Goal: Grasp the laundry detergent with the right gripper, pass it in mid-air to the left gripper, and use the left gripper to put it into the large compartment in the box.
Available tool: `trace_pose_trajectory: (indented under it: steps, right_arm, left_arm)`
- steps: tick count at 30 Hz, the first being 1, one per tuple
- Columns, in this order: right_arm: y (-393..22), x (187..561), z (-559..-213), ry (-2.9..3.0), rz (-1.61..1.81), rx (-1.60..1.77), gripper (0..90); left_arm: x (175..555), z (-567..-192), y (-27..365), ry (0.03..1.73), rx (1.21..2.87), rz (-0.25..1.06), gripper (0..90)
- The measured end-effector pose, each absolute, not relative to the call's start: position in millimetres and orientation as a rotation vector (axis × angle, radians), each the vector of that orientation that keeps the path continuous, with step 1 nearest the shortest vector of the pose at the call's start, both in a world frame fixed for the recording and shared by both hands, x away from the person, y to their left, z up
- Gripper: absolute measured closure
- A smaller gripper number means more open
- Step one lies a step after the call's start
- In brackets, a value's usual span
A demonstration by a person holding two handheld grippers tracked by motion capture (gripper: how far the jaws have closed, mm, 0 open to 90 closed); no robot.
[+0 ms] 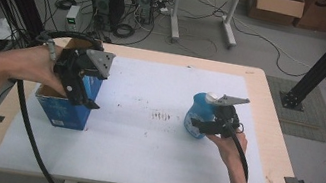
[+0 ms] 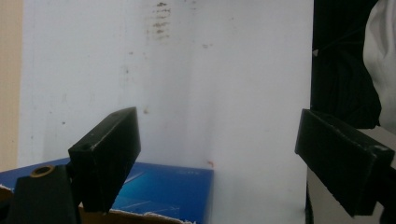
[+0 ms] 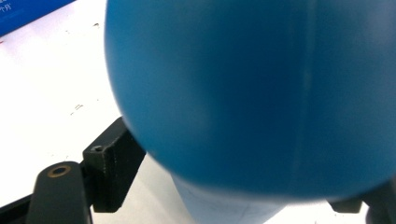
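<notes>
Bottle: one blue bottle (image 1: pixel 199 115) with a pale cap stands upright on the white sheet, right of the table's middle; pale markings on its side are too small to read.
Right gripper: the right gripper (image 1: pixel 206 125) sits against the bottle's near side. In the right gripper view the blue body (image 3: pixel 252 93) bulges between the two black jaws, one jaw close at its left flank. No frame shows plainly whether the pads press on it, so the grip cannot be told.
Left gripper: the left gripper (image 1: pixel 83 95) hangs at the open top of the box, jaws wide apart, nothing between them.
Box: one blue cardboard box (image 1: pixel 66 107) stands at the sheet's left edge, well apart from the bottle; its print is unreadable.
Sheet: one white sheet (image 1: pixel 140 148), with dark smudges near its middle, covers the wooden table (image 1: pixel 285 164).
</notes>
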State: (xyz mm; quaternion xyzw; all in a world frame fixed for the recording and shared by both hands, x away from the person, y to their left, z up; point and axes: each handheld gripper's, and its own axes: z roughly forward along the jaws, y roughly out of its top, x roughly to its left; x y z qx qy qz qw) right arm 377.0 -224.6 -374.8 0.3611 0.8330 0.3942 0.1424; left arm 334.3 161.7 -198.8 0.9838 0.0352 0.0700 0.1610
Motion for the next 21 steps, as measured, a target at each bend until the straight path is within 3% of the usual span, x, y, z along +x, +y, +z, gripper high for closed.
trace_pose_trajectory:
  steps: [21]
  right_arm:
    - [-221.8, 377.9, -376.9, 2.384, 1.153, 1.043, 30.2]
  left_arm:
    - [333.0, -200.2, 161.1, 0.096, 2.805, 0.202, 15.0]
